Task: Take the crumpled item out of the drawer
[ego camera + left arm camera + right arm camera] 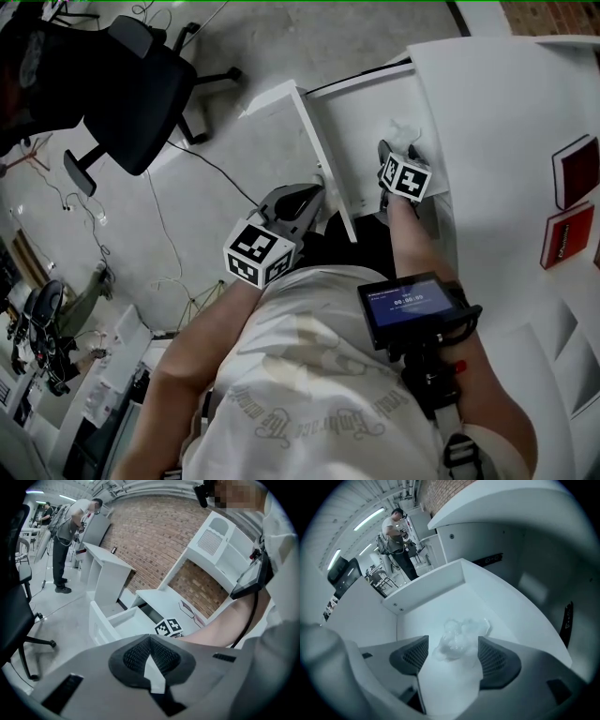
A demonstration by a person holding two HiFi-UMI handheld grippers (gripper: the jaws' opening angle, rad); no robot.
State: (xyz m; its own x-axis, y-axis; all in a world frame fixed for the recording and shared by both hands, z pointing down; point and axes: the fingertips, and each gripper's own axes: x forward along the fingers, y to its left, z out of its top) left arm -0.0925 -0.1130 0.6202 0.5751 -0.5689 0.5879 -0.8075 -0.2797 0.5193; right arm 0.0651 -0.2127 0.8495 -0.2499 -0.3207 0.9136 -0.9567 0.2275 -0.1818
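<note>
1. Far left in the head view: a black office chair (pixel 141 84) stood on the concrete floor, well apart from the white furniture.

2. The left gripper (pixel 298 204) was held just beside the front panel of the open white drawer (pixel 375 103), outside it. In the left gripper view its jaws were pressed together with nothing between them (pixel 150 641). Its marker cube carried black-and-white square patterns only, with no text.

3. The right gripper (pixel 392 155) was lowered inside the drawer. In the right gripper view its jaws were spread (pixel 452 656). The crumpled item (pixel 461 637), a pale, translucent wad, lay on the drawer floor between the jaw tips. Whether the pads touched it could not be told. From above, the item (pixel 405 129) sat near the drawer's far end, just beyond the gripper.

4. A dark label strip (pixel 492 559) on the cabinet wall bore print too small to read.

5. A screen (pixel 410 305) strapped to the person's right forearm showed a line of digits that were not legible.

6. Far right: two red boxes (pixel 568 202) lay on the white top. The white lettering on the nearer one could not be read.
</note>
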